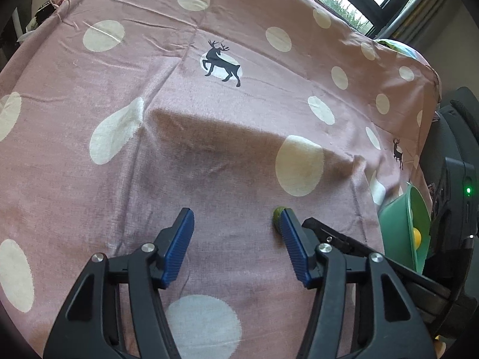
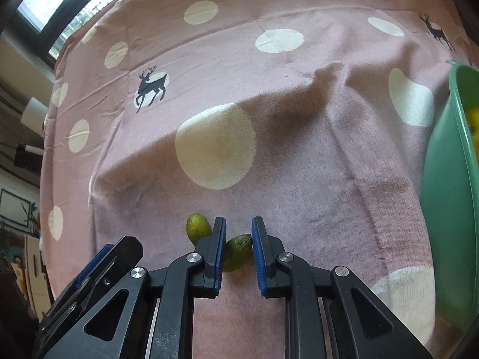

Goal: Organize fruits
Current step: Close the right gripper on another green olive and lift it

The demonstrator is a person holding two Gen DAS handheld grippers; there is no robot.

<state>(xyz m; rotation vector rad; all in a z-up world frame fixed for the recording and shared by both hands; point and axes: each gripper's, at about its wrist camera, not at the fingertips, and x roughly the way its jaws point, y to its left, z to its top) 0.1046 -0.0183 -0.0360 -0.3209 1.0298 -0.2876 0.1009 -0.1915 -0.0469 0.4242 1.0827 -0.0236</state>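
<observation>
In the right wrist view, my right gripper [image 2: 238,227] has its blue pads on either side of a small dark green fruit [image 2: 238,251] that lies on the pink polka-dot cloth [image 2: 299,155]; the pads sit close to it, and contact is unclear. A second, lighter green fruit [image 2: 197,229] lies just left of the left pad. In the left wrist view, my left gripper [image 1: 236,217] is open and empty above the cloth; a small green fruit [image 1: 277,217] peeks out beside its right fingertip. A green bowl [image 2: 449,194] with yellow fruit stands at the right; it also shows in the left wrist view [image 1: 401,218].
The cloth [image 1: 209,149] covers the whole table and has a raised fold across the middle. The table drops off at the right edge by a black device with a green light [image 1: 467,191]. Windows lie beyond the far edge. The left gripper's black frame [image 2: 98,269] is at lower left.
</observation>
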